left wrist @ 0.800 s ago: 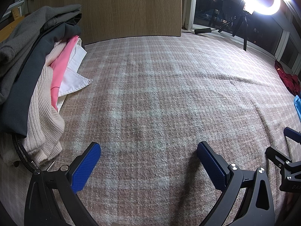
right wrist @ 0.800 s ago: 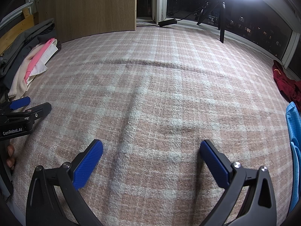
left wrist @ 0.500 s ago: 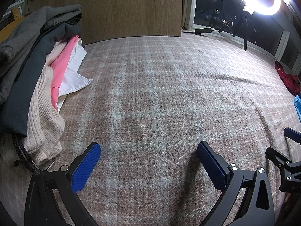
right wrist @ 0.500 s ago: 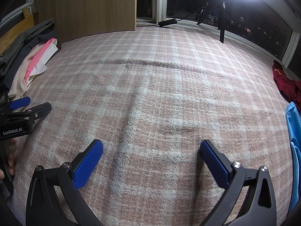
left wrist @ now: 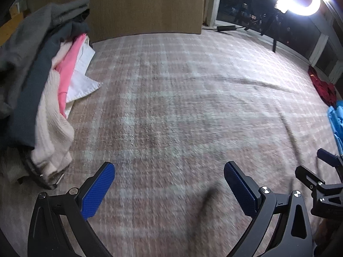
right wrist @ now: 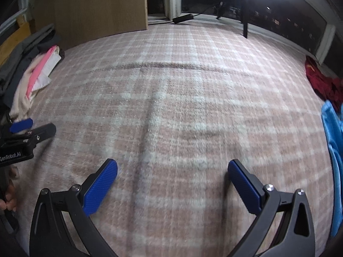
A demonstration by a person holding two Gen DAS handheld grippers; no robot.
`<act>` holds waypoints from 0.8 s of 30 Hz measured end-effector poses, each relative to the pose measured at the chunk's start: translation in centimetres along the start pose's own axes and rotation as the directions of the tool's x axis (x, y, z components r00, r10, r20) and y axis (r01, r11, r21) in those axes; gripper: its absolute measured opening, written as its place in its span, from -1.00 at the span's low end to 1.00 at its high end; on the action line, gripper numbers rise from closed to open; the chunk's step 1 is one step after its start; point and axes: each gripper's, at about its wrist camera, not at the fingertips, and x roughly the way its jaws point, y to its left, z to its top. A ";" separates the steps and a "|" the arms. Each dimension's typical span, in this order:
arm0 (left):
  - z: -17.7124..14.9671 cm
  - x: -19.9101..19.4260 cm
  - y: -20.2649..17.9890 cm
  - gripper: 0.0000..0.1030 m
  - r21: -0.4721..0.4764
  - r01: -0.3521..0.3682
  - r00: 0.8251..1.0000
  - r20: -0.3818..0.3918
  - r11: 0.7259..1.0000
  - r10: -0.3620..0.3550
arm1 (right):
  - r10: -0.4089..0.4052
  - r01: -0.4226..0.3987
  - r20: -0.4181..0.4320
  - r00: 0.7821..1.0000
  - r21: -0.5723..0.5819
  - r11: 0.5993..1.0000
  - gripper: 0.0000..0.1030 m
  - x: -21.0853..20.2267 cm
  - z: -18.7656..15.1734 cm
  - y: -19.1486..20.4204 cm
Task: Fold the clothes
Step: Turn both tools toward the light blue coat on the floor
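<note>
Plaid blanket (left wrist: 171, 117): spread wide, bare at centre. Heap of clothes (left wrist: 36, 90): at its left edge, grey, cream knit, pink and white layers; soft, limp, probably light; best pinched at a hem or corner. Blue garment (right wrist: 332, 150), red garment (right wrist: 321, 81): right edge. Left gripper (left wrist: 169, 180), right gripper (right wrist: 172, 175): jaws wide, holding nothing, low over the blanket.

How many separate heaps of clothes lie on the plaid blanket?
3: a mixed pile at the left edge, a red garment far right, a blue one near right. More may lie outside view.
</note>
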 end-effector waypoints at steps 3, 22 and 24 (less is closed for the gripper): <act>0.1 -2.8 -1.0 0.99 0.058 -0.008 0.999 0.047 0.998 0.005 | -0.001 0.001 0.020 1.000 0.028 1.000 1.00 -3.5 0.0 -0.3; 4.5 -18.7 -6.9 0.99 0.288 0.128 0.950 0.240 0.949 -0.201 | -0.246 0.220 0.195 0.949 0.145 0.965 1.00 -20.2 -1.6 -1.7; 5.1 -19.1 -7.8 0.99 0.313 0.157 0.943 0.236 0.937 -0.237 | -0.285 0.253 0.200 0.937 0.173 0.952 1.00 -21.0 -1.5 -2.7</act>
